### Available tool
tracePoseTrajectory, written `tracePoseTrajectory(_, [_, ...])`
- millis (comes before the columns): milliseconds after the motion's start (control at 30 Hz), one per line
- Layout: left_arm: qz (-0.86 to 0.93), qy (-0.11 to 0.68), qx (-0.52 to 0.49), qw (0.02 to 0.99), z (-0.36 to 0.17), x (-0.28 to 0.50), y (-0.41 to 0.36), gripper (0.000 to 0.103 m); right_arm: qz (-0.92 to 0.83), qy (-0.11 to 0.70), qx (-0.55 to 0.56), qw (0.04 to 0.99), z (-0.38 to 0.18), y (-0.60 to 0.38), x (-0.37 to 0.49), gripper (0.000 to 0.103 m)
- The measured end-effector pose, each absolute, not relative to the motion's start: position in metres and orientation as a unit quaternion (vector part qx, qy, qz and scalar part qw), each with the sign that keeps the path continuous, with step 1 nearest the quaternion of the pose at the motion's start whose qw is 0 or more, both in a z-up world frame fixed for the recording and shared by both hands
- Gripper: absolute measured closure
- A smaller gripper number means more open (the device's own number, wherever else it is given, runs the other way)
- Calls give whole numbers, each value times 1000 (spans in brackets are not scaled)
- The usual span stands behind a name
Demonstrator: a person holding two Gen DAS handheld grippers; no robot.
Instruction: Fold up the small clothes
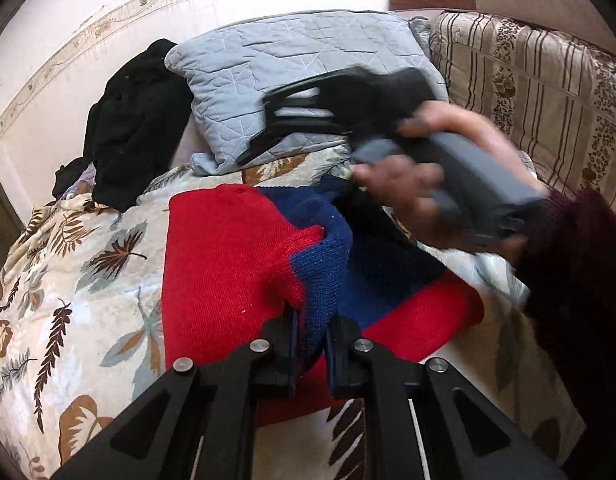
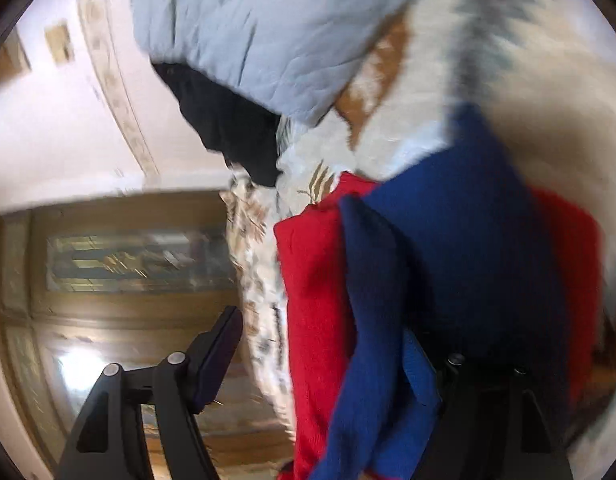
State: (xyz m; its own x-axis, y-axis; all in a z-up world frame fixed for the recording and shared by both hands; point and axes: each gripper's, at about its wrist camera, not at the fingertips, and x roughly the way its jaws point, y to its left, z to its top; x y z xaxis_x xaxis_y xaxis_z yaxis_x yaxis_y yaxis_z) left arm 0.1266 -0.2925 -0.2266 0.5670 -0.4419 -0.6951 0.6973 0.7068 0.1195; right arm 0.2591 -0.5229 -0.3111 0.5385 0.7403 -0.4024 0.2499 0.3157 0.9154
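Sweater (image 1: 235, 264) red and blue, lying on the leaf-print bed cover (image 1: 79, 280), and the left gripper (image 1: 311, 344) has its two fingers clenched on a raised ridge of blue knit near the front edge. The bulk of the red body lies flat; the blue part is bunched and partly turned over on itself.

Over to the right gripper (image 1: 267, 124), up in the air above the grey pillow (image 1: 299, 52), badly blurred. From the left camera its fingers look spread. In its own view one finger (image 2: 215, 356) stands well out to the left, while the other is buried behind a hanging fold of blue knit, so nothing seems pinched; I'd call it released, with cloth draped against it rather than held.

Now the risks. With one pinch point only, any pull from the left side will likely drag the whole sweater across the cover instead of turning a fold, and loose knit stretches and sags. That draped blue fold could snag on the right gripper and get tugged out of line as it moves. The bunching under the blue panel could get folded in as a lump. And the black clothes (image 1: 135, 120) heaped beside the pillow sit near enough to be caught up if the sweater slides that way.
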Motion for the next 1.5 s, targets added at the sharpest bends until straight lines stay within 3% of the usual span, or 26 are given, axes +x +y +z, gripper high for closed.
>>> tracePoseTrajectory(133, [-340,330,195,859,-229,125,-291,92,158,484,493,705,-313,-498,296,26])
tracePoseTrajectory(167, [-342,328,195,859,-228,125,-291,92,158,492,472,714,-312,-492,303,33])
tracePoseTrajectory(200, [-344,326,193,859,-226,125,-290,92,159,494,450,726,-309,-486,308,43])
tracePoseTrajectory(233, [-345,325,190,860,-225,124,-290,92,164,494,420,744,-303,-479,313,79])
tracePoseTrajectory(267, [-349,325,185,859,-223,125,-290,92,165,495,399,754,-298,-474,315,82])
tracePoseTrajectory(567, [-413,317,171,836,-217,107,-336,92,128,429,378,810,-264,-526,276,83])
tracePoseTrajectory(733, [-415,360,202,810,-255,107,-368,91,82,439,381,810,-295,-561,267,83])
tracePoseTrajectory(867, [-437,353,208,801,-249,100,-352,83,98,422,440,786,-321,-580,251,71])
tracePoseTrajectory(933, [-457,358,195,791,-236,96,-334,68,89,418,443,788,-313,-583,241,65])
tracePoseTrajectory(1033, [-464,337,187,797,-215,89,-302,50,44,409,421,808,-287,-587,216,31])
tracePoseTrajectory(1100, [-459,315,183,810,-204,87,-281,50,27,383,404,830,-265,-588,193,31])
tracePoseTrajectory(1200, [-432,308,158,833,-192,108,-257,41,21,371,372,850,-235,-573,163,34])
tracePoseTrajectory(1367, [-345,345,129,864,-214,153,-242,41,59,401,339,849,-222,-519,142,63])
tracePoseTrajectory(1500, [-332,382,132,852,-240,169,-241,40,52,456,318,830,-244,-484,133,64])
